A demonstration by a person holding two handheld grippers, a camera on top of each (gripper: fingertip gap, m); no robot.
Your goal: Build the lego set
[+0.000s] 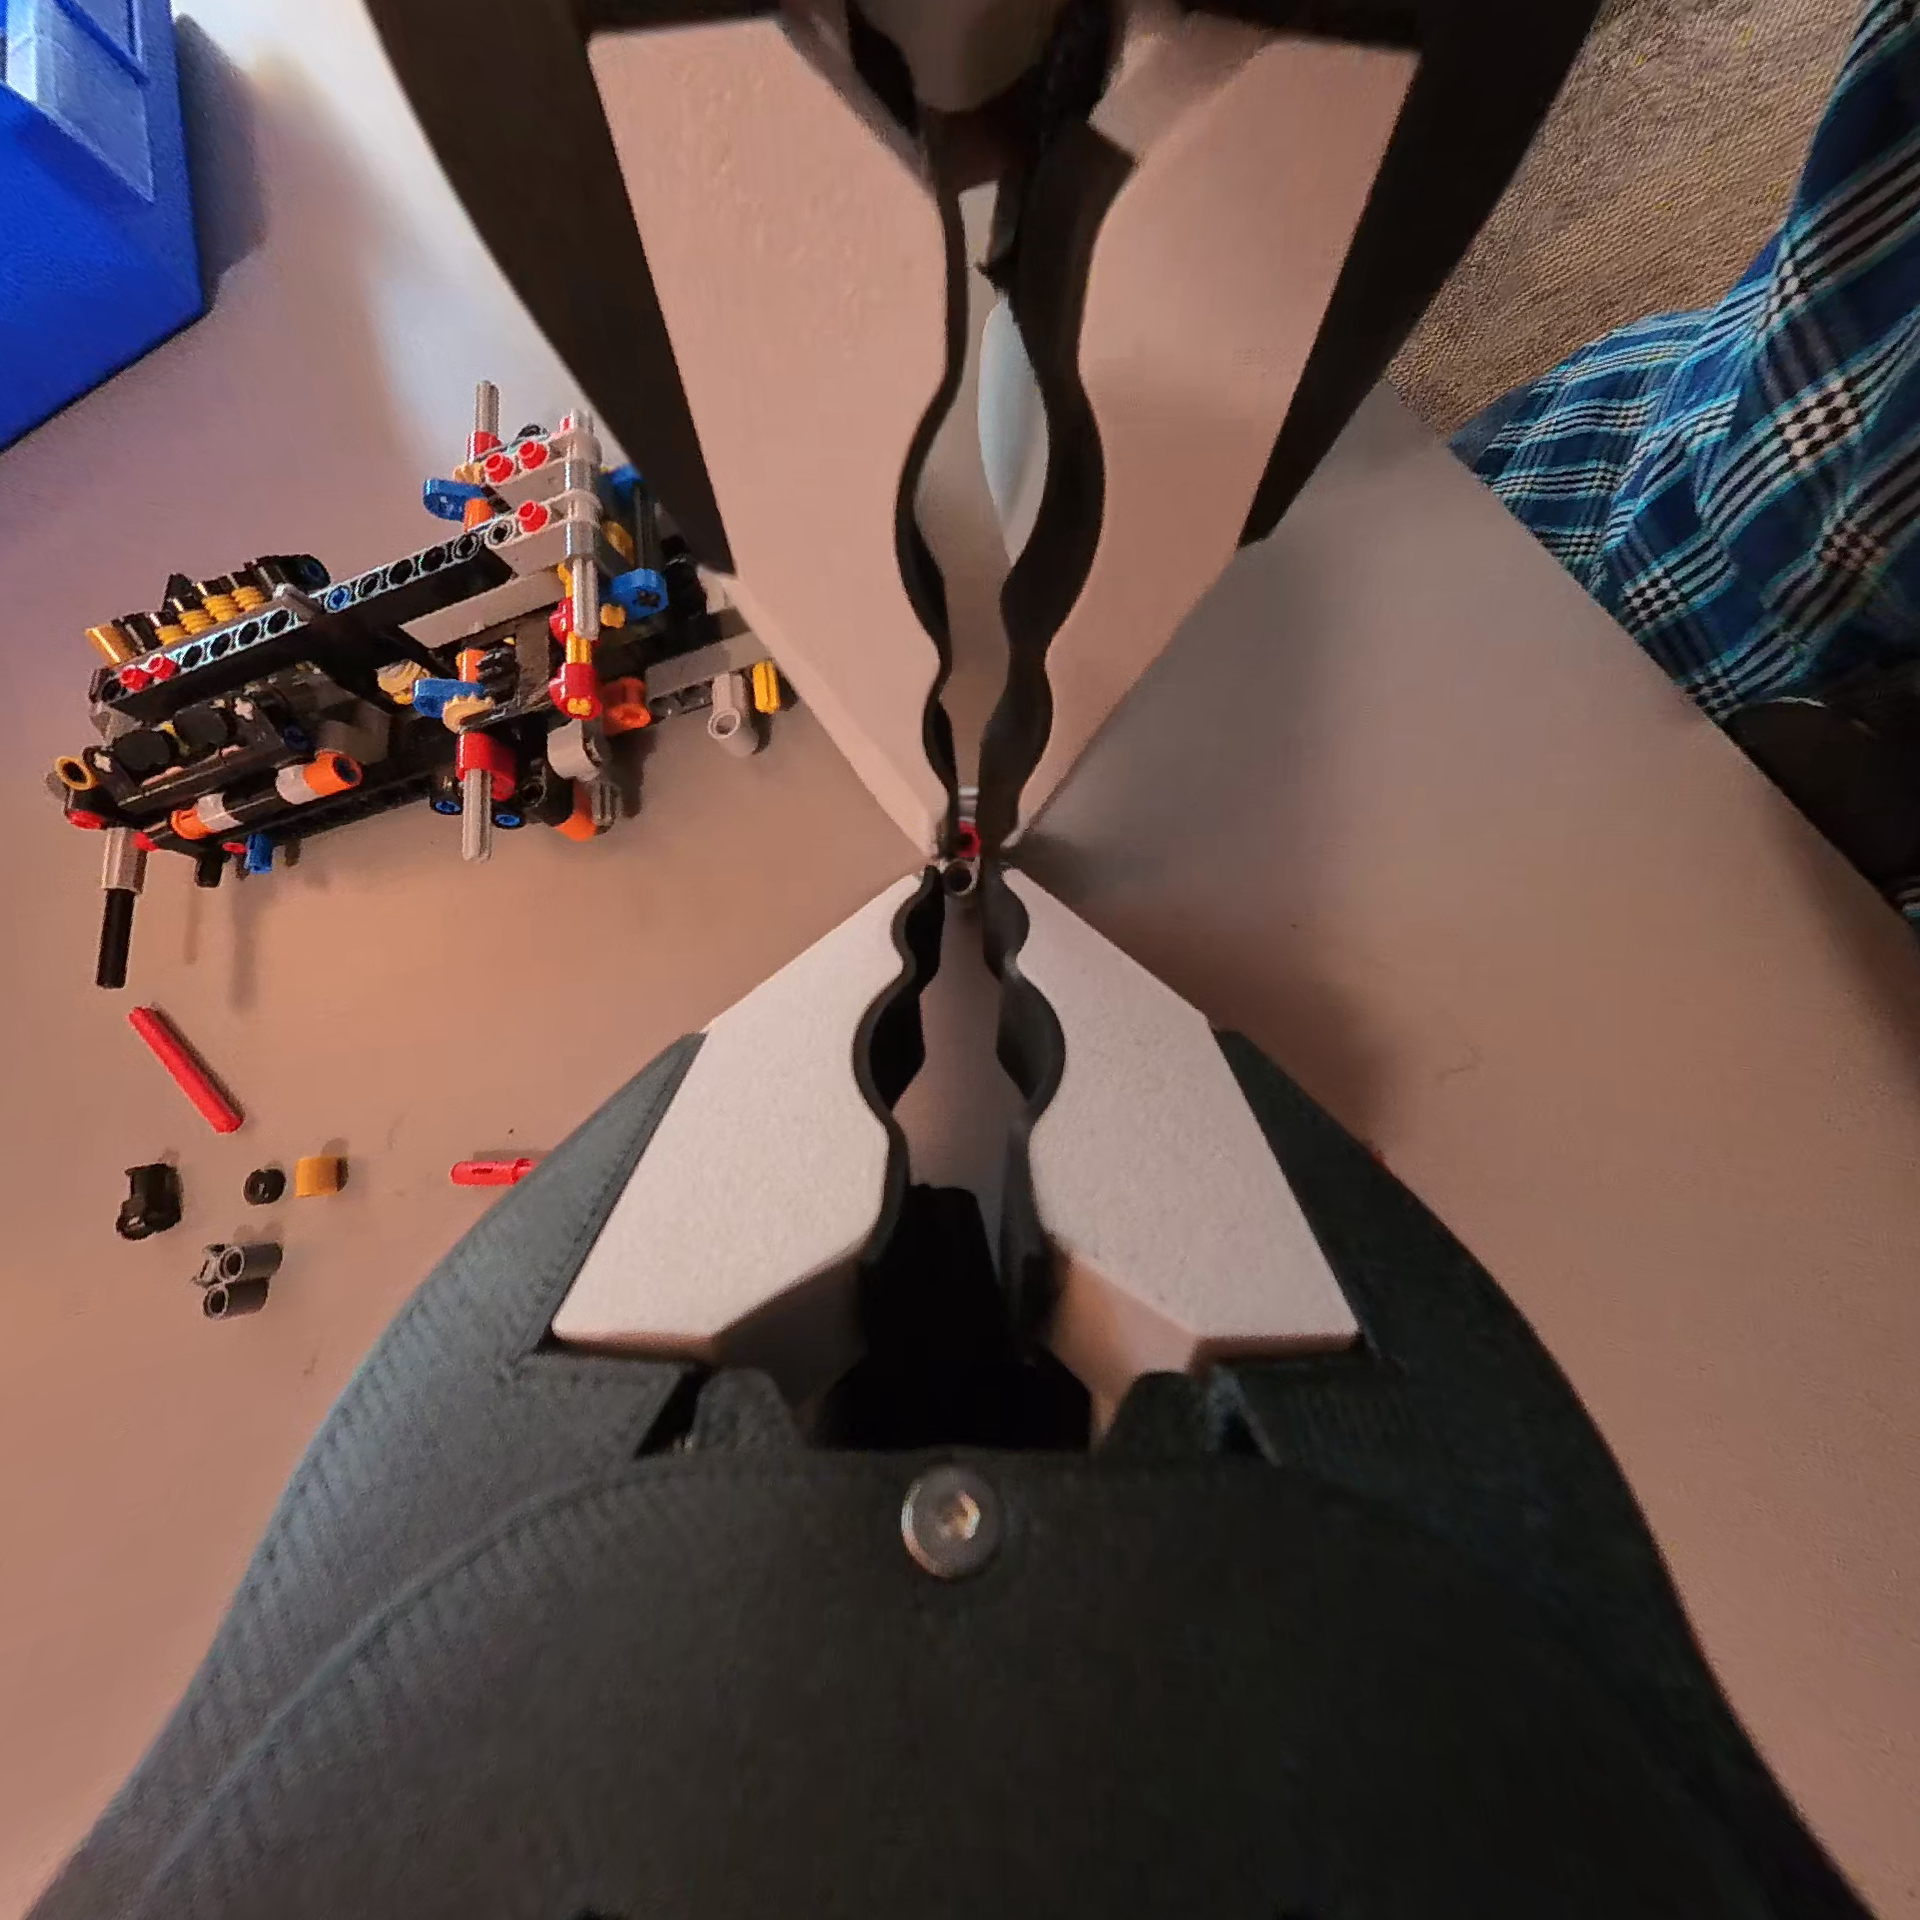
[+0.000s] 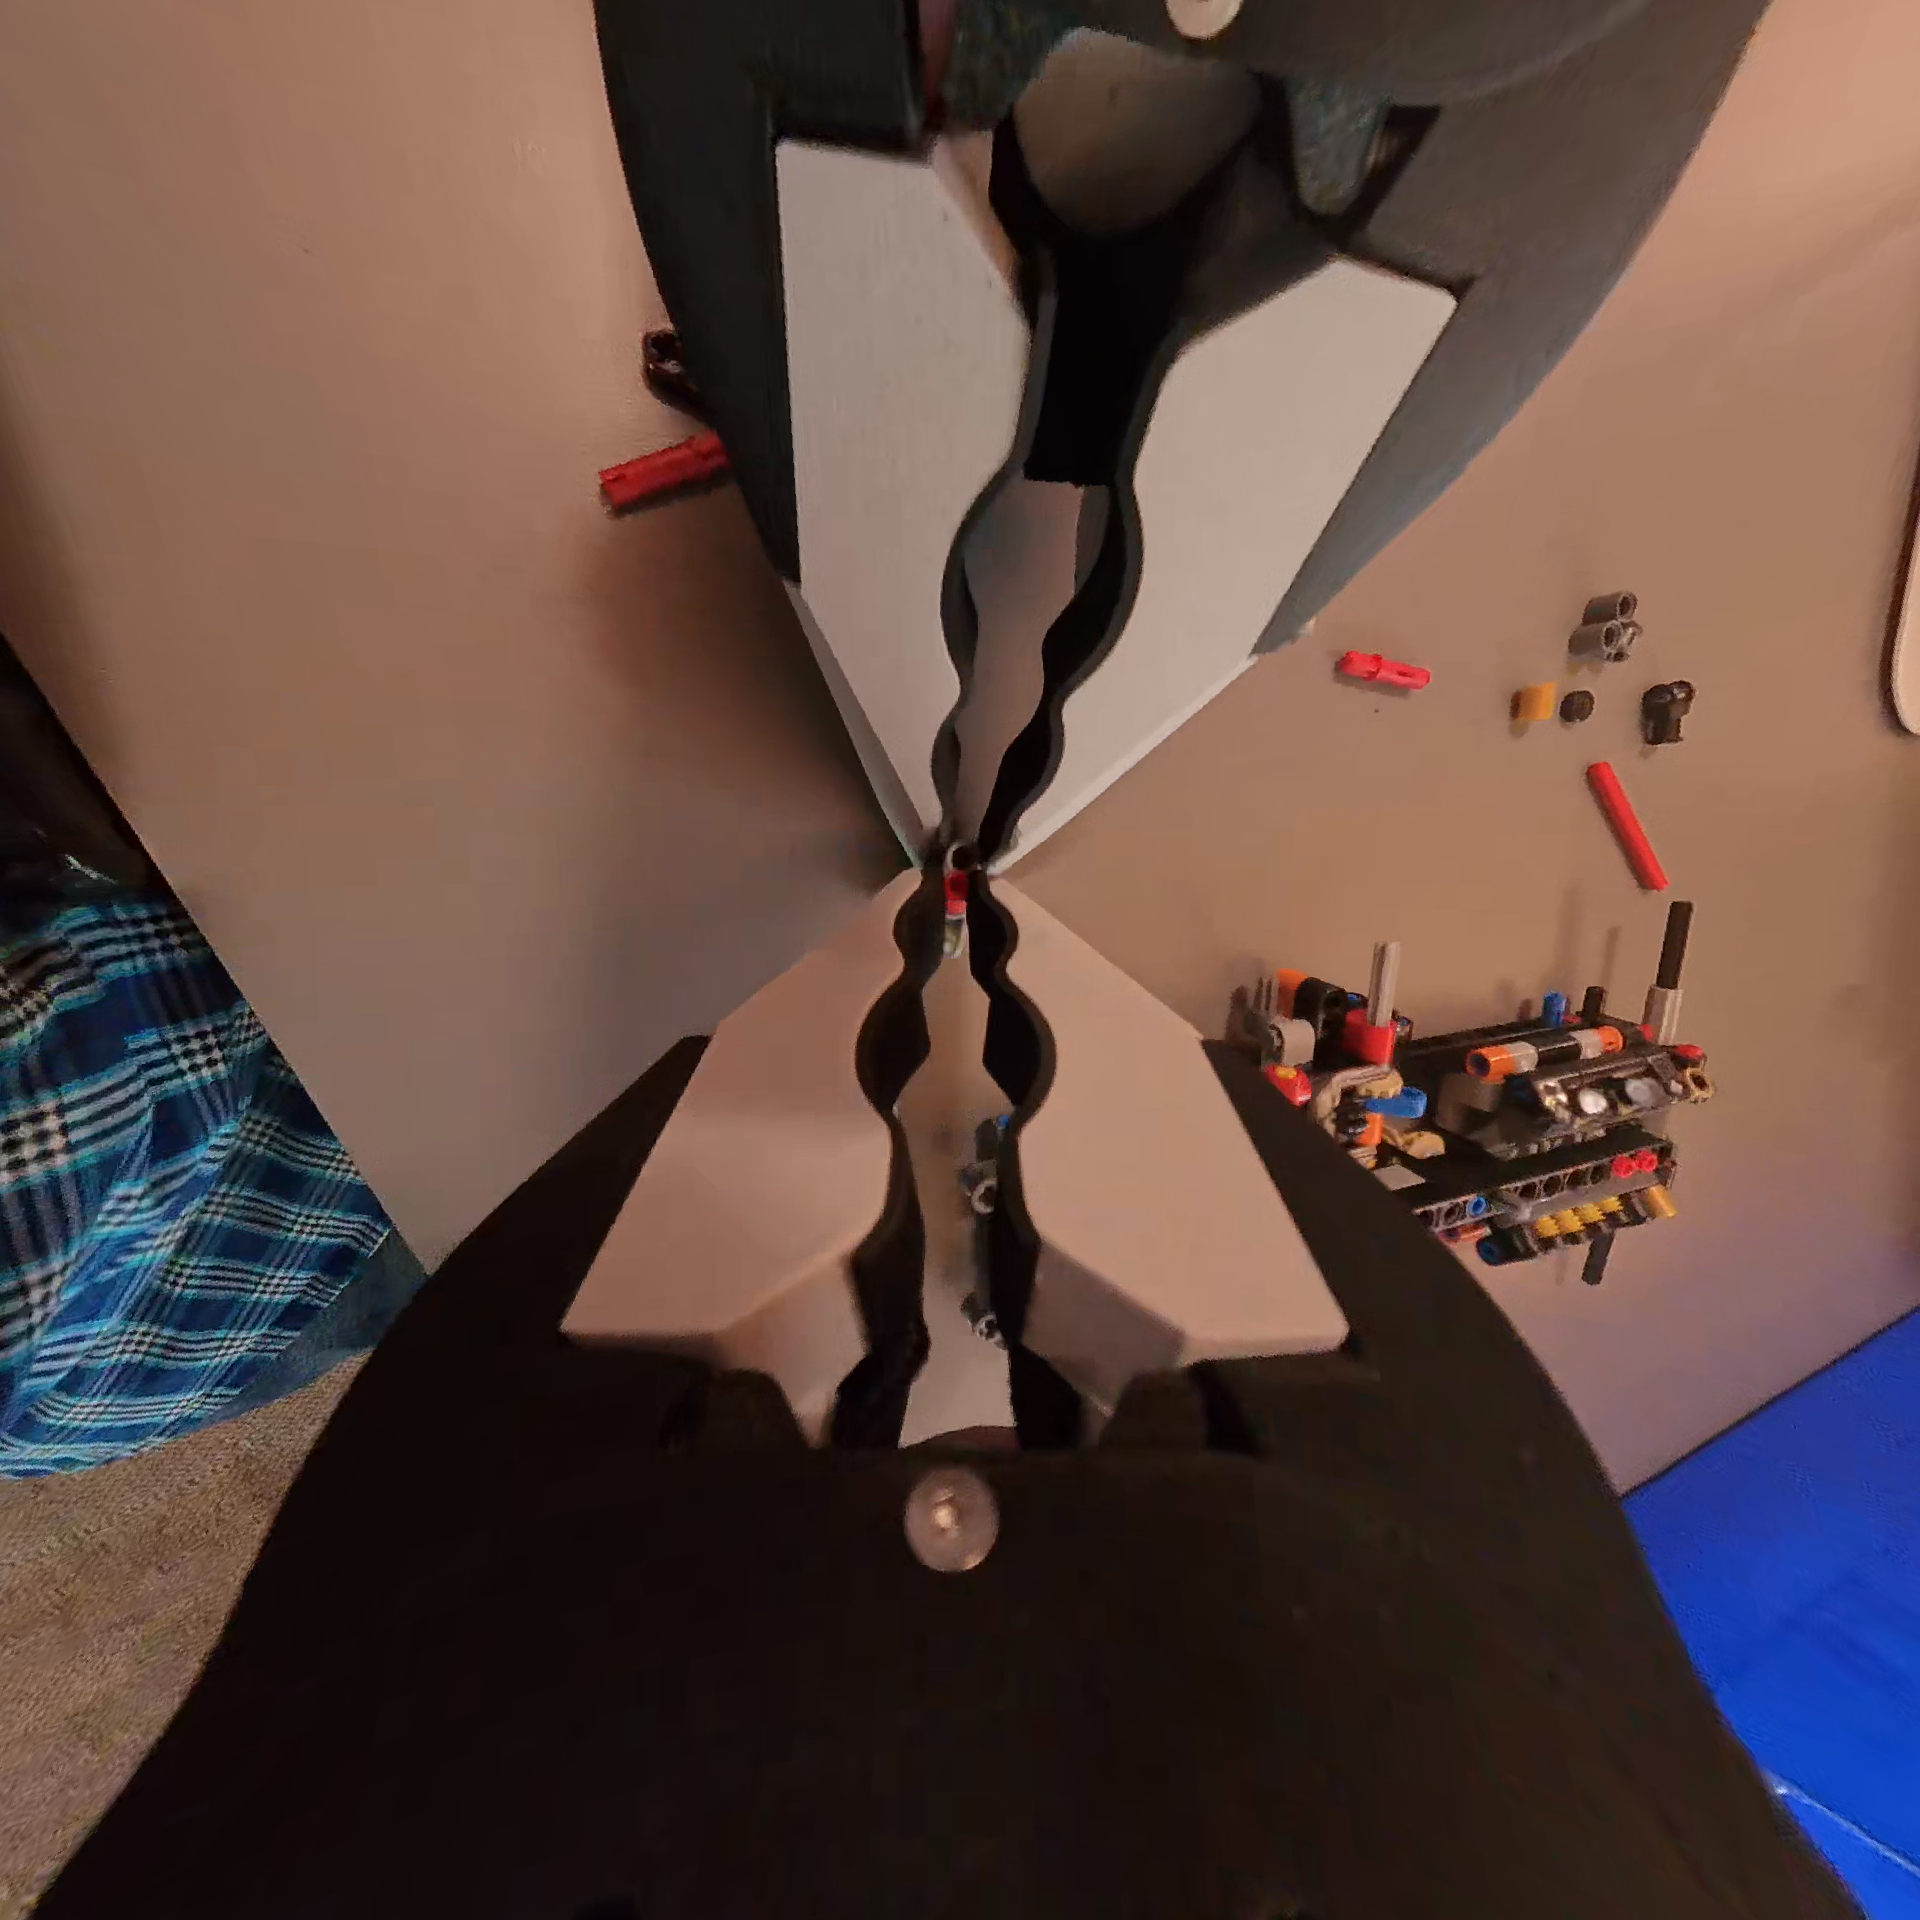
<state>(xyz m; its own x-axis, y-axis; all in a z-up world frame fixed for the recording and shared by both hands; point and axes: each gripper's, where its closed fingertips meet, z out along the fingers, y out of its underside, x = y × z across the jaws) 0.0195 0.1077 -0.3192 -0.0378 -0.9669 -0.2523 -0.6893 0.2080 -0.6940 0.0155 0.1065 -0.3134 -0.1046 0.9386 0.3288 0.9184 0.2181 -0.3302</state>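
L gripper (image 1: 961, 914) & R gripper (image 2: 956, 914), wavy black pads, pinch tiny red/grey pin (image 1: 966, 852).

Warm, dim indoor light tints my table (image 1: 1403, 935) pinkish-orange. Soft shadows trail the loose pieces (image 1: 187, 1065). Wide-angle distortion bows straight edges near the frame borders. My claw fingers (image 1: 727, 1174) are slightly blurred close up; the model (image 2: 1507, 1122) stays fairly sharp.

The table held one half-built model (image 1: 364, 665), two red rods (image 1: 185, 1068) (image 2: 661, 473), one red pin (image 1: 490, 1172), one yellow bush (image 1: 319, 1176) and two grey connectors (image 1: 239, 1278).
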